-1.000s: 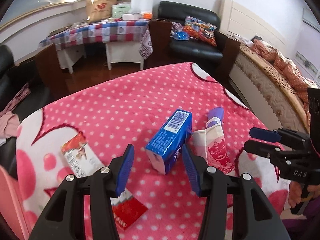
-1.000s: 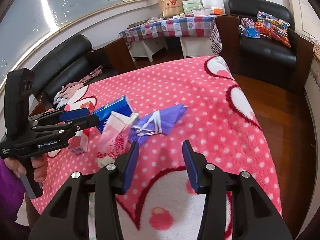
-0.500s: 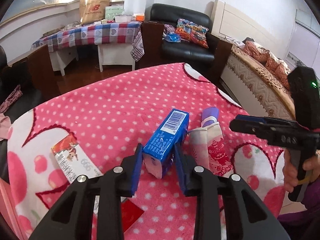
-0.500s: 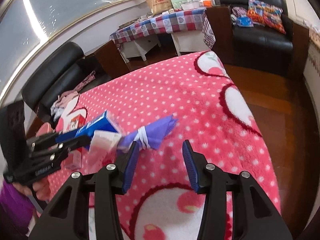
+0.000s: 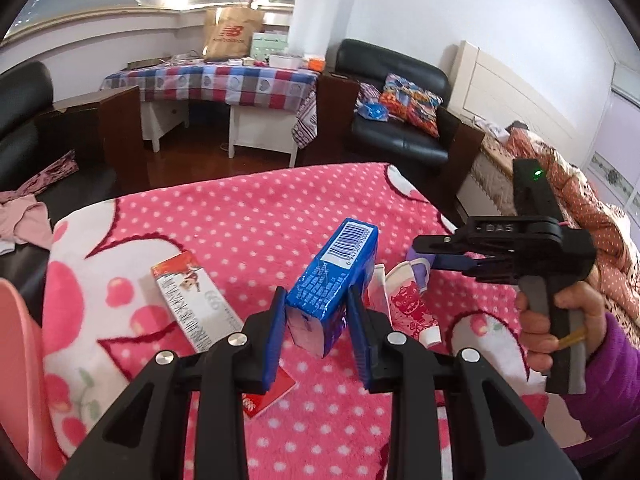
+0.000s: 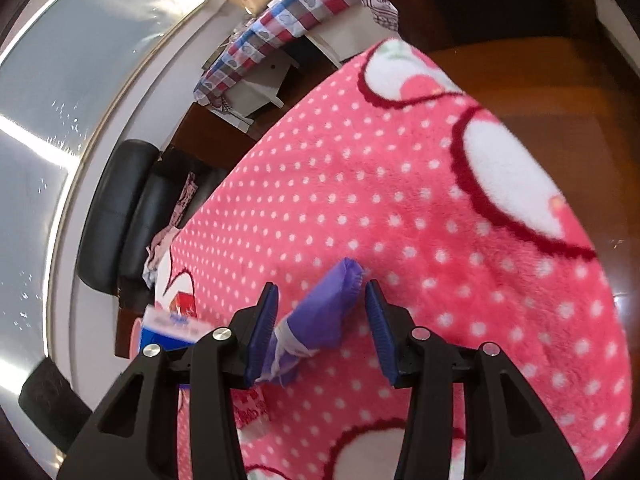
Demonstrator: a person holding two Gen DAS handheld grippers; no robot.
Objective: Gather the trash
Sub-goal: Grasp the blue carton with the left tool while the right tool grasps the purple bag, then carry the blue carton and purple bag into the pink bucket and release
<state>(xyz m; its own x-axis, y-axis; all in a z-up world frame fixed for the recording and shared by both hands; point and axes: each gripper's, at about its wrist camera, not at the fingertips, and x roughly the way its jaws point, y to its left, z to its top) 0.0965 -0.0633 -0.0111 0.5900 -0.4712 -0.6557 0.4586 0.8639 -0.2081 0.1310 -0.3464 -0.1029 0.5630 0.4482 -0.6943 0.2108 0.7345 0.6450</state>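
My left gripper [image 5: 318,336] is shut on a blue carton [image 5: 334,280] with a barcode and holds it tilted above the pink dotted blanket [image 5: 248,224]. The carton also shows in the right wrist view [image 6: 168,330]. My right gripper [image 6: 318,330] is open, its jaws either side of a purple wrapper [image 6: 320,316] tied with white; it also shows in the left wrist view [image 5: 452,256]. A pink-and-white printed packet [image 5: 408,304] lies beside the carton. A red-and-white flat box [image 5: 192,296] lies to the left on the blanket.
A pink bin edge [image 5: 20,360] is at the lower left. Black armchairs [image 5: 400,120] and a checked-cloth table [image 5: 224,84] stand beyond the blanket. A bed [image 5: 560,184] is to the right. Wooden floor [image 6: 560,80] lies past the blanket's edge.
My left gripper closed on the blue carton and lifted it off the blanket. My right gripper moved forward and tilted, bringing its open jaws around the purple wrapper.
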